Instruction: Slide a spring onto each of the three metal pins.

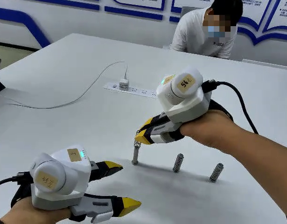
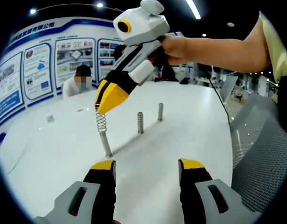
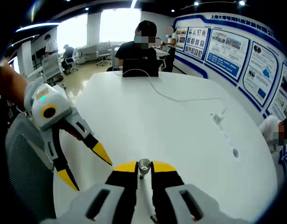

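The last spring sits atop the left pin, pinched by the right hand-held gripper and not yet slid down. On the bench the middle spring and right spring look seated on their pins, so one remains. The left hand-held gripper hangs released.

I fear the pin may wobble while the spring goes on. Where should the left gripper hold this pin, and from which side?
Probably the bare lower shaft of the pin, approached level from where the left gripper is, jaws either side of it. It stands upright, and the spring and right gripper occupy its top.
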Demonstrator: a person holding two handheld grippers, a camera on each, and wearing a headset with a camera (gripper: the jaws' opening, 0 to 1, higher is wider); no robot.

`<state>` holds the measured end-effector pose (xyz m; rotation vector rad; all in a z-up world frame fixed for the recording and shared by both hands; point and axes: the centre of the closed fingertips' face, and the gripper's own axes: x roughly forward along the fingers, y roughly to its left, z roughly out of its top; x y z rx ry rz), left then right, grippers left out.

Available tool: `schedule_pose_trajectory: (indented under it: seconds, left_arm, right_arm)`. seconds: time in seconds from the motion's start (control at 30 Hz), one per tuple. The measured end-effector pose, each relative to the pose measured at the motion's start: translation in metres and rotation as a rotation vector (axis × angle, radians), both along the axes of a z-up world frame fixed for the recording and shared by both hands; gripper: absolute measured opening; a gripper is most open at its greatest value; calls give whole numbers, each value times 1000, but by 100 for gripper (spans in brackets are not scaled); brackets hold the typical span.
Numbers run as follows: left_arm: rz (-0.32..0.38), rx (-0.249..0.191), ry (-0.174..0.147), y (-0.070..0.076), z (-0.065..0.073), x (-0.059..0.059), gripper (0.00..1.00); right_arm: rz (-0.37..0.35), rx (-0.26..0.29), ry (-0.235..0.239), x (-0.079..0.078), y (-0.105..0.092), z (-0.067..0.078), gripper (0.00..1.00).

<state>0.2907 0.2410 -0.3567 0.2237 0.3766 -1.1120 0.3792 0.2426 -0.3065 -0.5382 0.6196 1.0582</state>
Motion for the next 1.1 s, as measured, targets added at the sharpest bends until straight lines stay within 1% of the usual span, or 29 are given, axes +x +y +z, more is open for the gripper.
schedule_pose_trajectory:
  seconds: [0.17, 0.47, 0.83, 1.1]
  left_arm:
    - [1, -1, 4, 1, -2, 1, 55]
    - [0, -2, 7, 1, -3, 2, 55]
    - [3, 0, 12, 3, -4, 2, 55]
    - [6, 0, 17, 3, -6, 2, 55]
  right_arm:
    - [-9, -1, 7, 3, -1, -3, 12]
    - [-9, -9, 22, 3, 1, -9, 12]
    - [-17, -28, 55, 5, 0, -27, 12]
    - [-26, -31, 79, 4, 1, -39, 12]
